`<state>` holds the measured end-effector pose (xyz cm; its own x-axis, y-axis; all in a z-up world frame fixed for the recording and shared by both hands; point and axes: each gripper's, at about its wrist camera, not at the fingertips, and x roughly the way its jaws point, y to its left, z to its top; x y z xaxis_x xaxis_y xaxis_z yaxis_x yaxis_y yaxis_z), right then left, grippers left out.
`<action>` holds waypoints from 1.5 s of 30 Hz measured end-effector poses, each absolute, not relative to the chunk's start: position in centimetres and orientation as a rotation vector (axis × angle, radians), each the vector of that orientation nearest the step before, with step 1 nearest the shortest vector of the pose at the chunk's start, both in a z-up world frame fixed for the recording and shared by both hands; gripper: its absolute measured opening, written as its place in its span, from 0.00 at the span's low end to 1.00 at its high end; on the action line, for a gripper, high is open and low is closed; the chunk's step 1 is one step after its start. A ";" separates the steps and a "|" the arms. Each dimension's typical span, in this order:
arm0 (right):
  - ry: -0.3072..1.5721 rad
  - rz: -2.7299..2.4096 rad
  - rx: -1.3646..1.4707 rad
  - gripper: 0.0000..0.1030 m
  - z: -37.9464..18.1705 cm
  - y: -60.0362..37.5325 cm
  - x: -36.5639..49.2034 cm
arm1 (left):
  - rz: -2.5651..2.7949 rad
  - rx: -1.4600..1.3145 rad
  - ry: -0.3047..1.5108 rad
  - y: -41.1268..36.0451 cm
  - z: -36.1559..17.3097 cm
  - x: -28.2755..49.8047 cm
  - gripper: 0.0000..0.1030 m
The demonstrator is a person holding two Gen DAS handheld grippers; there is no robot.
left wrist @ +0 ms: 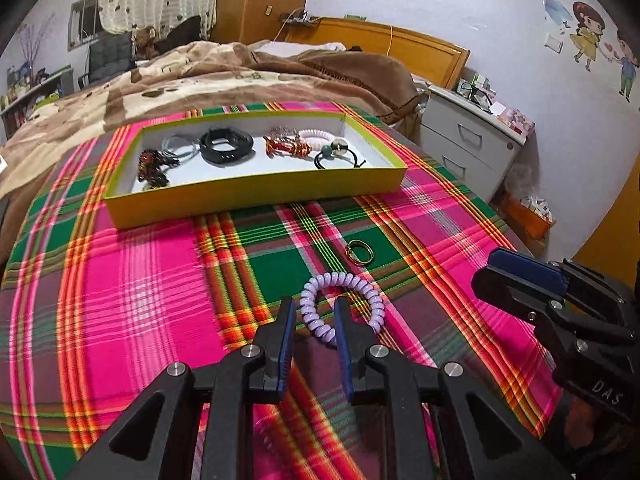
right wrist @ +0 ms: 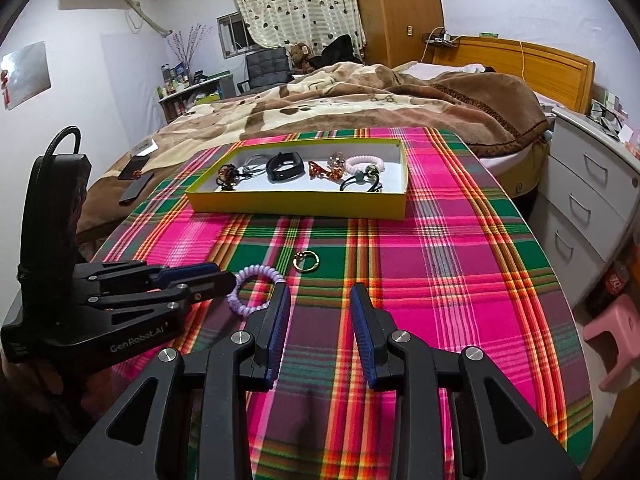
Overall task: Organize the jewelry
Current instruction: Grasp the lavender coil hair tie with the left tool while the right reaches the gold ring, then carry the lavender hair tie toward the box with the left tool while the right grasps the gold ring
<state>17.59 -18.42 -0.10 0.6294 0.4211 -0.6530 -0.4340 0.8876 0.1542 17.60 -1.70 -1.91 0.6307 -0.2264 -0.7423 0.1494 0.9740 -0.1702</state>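
Observation:
A lilac spiral hair tie (left wrist: 344,304) lies on the plaid cloth, also in the right wrist view (right wrist: 256,290). My left gripper (left wrist: 314,312) is open, its fingers straddling the tie's near left rim. A gold ring (left wrist: 359,252) lies just beyond it, also in the right wrist view (right wrist: 306,261). A yellow-green tray (left wrist: 256,196) farther back holds several hair ties, a black band and ornaments. My right gripper (right wrist: 320,300) is open and empty above the cloth, right of the tie.
The plaid cloth (right wrist: 460,280) covers the table. A bed with a brown blanket (right wrist: 360,96) lies behind it. White drawers (right wrist: 592,200) and a pink stool (right wrist: 616,332) stand at the right. A phone (right wrist: 136,186) lies on the bed.

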 end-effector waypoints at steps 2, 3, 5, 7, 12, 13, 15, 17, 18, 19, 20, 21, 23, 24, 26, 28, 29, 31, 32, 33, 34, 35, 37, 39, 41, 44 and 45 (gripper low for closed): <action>0.749 0.489 -0.017 0.31 -0.3 -18.4 18.0 | -0.197 -0.086 0.893 -1.9 -2.6 18.2 0.18; 0.750 0.489 -0.017 0.31 -0.3 -18.4 18.1 | -0.192 -0.087 0.905 -1.9 -2.8 18.4 0.18; 0.756 0.491 -0.020 0.31 -0.5 -18.3 18.5 | -0.192 -0.092 0.903 -1.8 -2.9 18.7 0.18; 0.761 0.494 -0.021 0.31 -0.6 -18.1 18.9 | -0.186 -0.069 0.900 -2.0 -3.0 18.7 0.18; 0.783 0.511 -0.021 0.31 -1.1 -17.2 19.8 | -0.173 -0.059 0.899 -1.5 -2.9 18.6 0.09; 0.789 0.516 -0.024 0.31 -1.2 -17.0 20.0 | -0.169 -0.060 0.898 -1.2 -2.9 18.5 0.09; 0.805 0.529 -0.037 0.32 -1.4 -16.4 20.5 | -0.155 -0.063 0.892 -0.5 -2.7 18.2 0.09; 0.821 0.541 -0.049 0.34 -1.7 -15.9 20.9 | -0.147 -0.073 0.884 0.1 -2.6 18.0 0.09; 0.833 0.548 -0.057 0.34 -1.9 -15.5 21.2 | -0.142 -0.078 0.879 0.5 -2.5 17.8 0.09; 0.843 0.552 -0.064 0.35 -2.1 -15.2 21.5 | -0.139 -0.083 0.878 0.8 -2.5 17.7 0.09; 0.854 0.553 -0.077 0.35 -2.3 -14.8 21.8 | -0.137 -0.088 0.876 1.2 -2.5 17.5 0.09; 0.860 0.556 -0.089 0.35 -2.4 -14.5 22.0 | -0.135 -0.091 0.875 1.4 -2.4 17.4 0.09; 0.872 0.562 -0.117 0.35 -2.6 -13.7 22.6 | -0.131 -0.098 0.873 1.9 -2.4 17.2 0.09; 0.878 0.558 -0.129 0.35 -2.7 -13.4 22.9 | -0.129 -0.104 0.872 2.2 -2.4 17.1 0.09; 0.890 0.555 -0.146 0.35 -2.9 -13.0 23.5 | -0.125 -0.112 0.870 2.6 -2.4 17.0 0.09; 0.902 0.550 -0.160 0.35 -3.2 -12.6 23.9 | -0.123 -0.121 0.869 3.0 -2.4 17.0 0.09; 0.911 0.546 -0.169 0.35 -3.5 -12.4 24.1 | -0.122 -0.124 0.867 3.2 -2.4 16.9 0.09; 0.927 0.537 -0.186 0.35 -3.8 -12.1 24.4 | -0.121 -0.127 0.864 3.4 -2.3 16.8 0.09; 0.923 0.537 -0.199 0.35 -3.8 -11.9 24.4 | -0.121 -0.129 0.862 3.5 -2.3 16.8 0.09; 0.921 0.535 -0.210 0.35 -3.8 -11.8 24.4 | -0.120 -0.130 0.861 3.6 -2.3 16.7 0.09; 0.920 0.533 -0.221 0.35 -3.8 -11.6 24.3 | -0.120 -0.131 0.860 3.7 -2.3 16.7 0.09; 0.918 0.531 -0.225 0.27 -3.8 -11.6 24.3 | -0.120 -0.132 0.858 3.7 -2.2 16.8 0.09; 0.915 0.527 -0.225 0.21 -3.7 -11.5 24.4 | -0.120 -0.131 0.855 3.7 -2.2 16.7 0.09; 0.916 0.527 -0.217 0.21 -3.7 -11.5 24.4 | -0.120 -0.132 0.850 3.8 -2.0 16.5 0.09; 0.916 0.531 -0.203 0.21 -3.7 -11.7 24.3 | -0.120 -0.129 0.844 3.8 -1.8 16.4 0.09; 0.911 0.538 -0.173 0.21 -3.4 -12.2 23.9 | -0.119 -0.127 0.835 3.9 -1.5 16.1 0.09; 0.905 0.539 -0.165 0.21 -3.2 -12.3 23.7 | -0.118 -0.126 0.832 4.0 -1.3 16.1 0.09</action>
<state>23.75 -12.32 -3.23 0.4963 0.3744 -0.7833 -0.5101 0.8558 0.0859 16.07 3.95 -1.33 0.6679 -0.1540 -0.7282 0.0554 0.9859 -0.1577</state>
